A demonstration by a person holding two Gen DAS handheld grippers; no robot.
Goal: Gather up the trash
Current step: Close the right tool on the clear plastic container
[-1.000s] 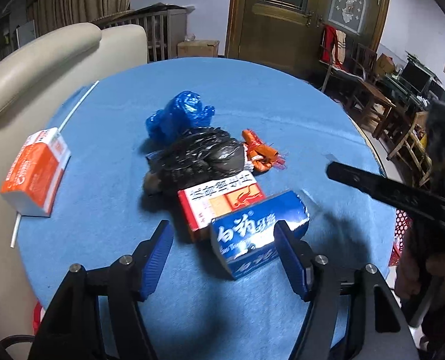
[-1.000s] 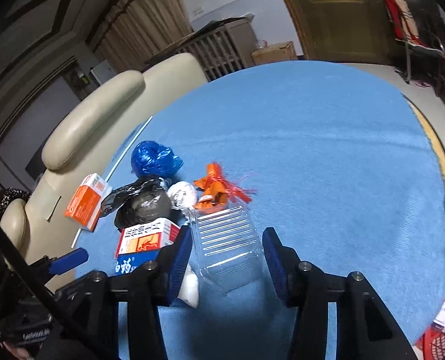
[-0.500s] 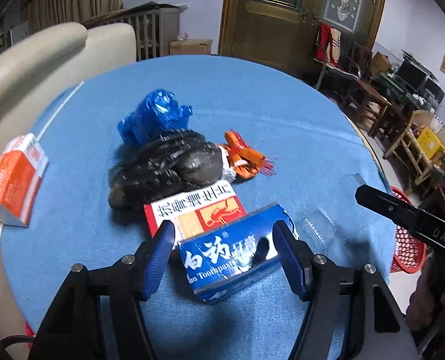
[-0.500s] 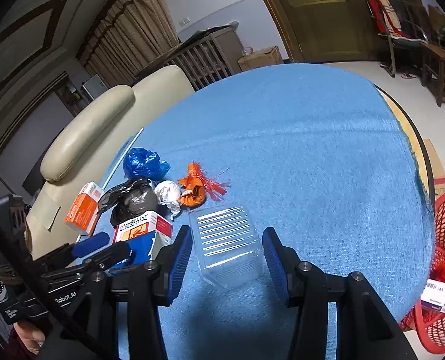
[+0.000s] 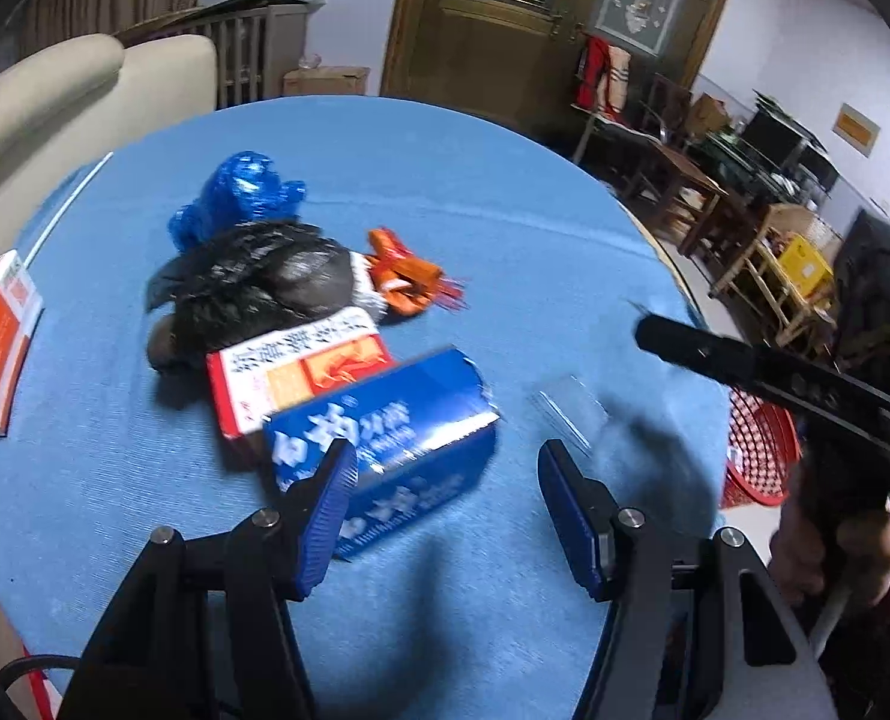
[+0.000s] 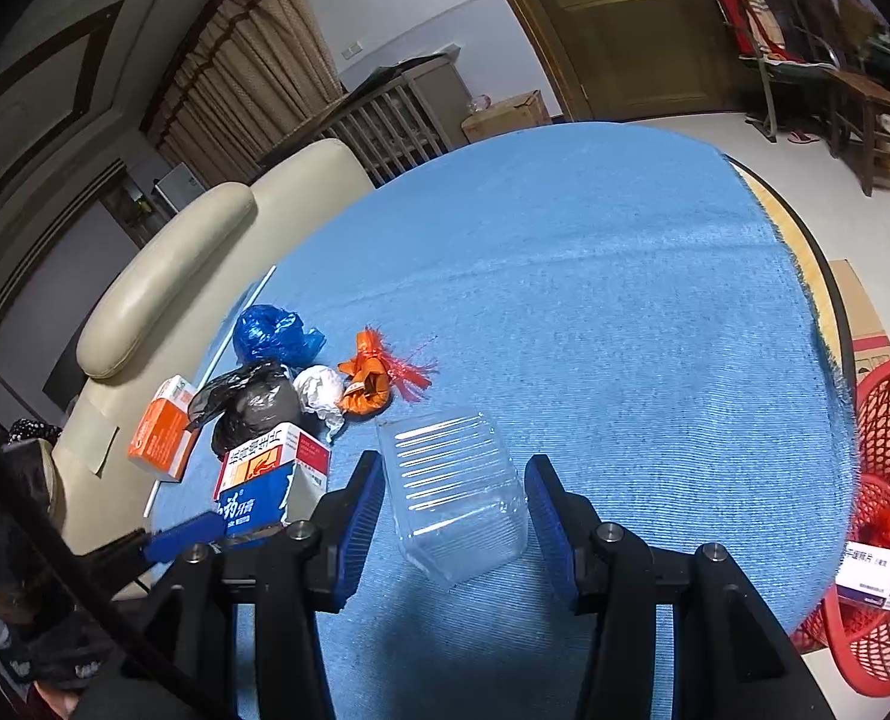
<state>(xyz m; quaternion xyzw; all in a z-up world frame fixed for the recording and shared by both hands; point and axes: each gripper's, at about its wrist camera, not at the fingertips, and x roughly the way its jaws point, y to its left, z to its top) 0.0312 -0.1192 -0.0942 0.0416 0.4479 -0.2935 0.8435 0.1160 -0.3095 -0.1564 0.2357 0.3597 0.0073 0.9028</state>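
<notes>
While a few items are already lying in the red basket (image 6: 883,420), both grippers (image 5: 445,498) (image 6: 451,504) are being held apart, most trash (image 6: 264,396) being left tabled.

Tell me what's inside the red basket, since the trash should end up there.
The red basket holds a white labelled box and something red and shiny. Its lower part lies out of frame, so anything deeper is unseen.

The blue toothpaste box (image 5: 384,450) bears large white characters "白药" and small blurred lettering below; print on the red-and-white box (image 5: 300,372) is unreadable.
</notes>
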